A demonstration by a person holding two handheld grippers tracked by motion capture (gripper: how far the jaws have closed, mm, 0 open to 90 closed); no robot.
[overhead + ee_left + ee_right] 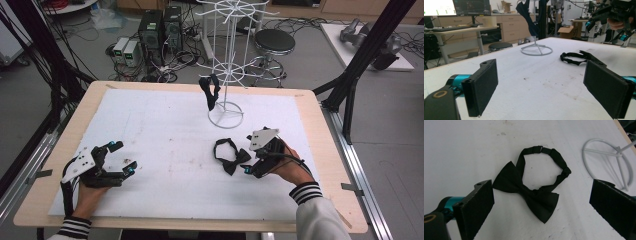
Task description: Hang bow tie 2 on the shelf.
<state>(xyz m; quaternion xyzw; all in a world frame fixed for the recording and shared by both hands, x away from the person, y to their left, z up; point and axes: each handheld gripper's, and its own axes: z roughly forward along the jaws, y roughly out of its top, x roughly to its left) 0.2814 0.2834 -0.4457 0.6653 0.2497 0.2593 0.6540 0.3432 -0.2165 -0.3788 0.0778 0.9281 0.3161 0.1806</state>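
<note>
A soft black bow tie (532, 192) with looped strap lies flat under the spread, empty right gripper (541, 202), while the left gripper (119, 158) gapes empty at near left

Beyond the far edge of the wooden bench (60, 150), ahead of the hand-held grippers, grey floor (310, 60) carries two computer towers (160, 29), tangled cables (170, 70) and a round black stool (274, 41). Black frame posts (367, 47) rise to the right. In the left gripper view, wooden drawer cabinets (510, 27) line the far wall, with a desk (456, 31) and lit monitors (456, 7) at left.
</note>
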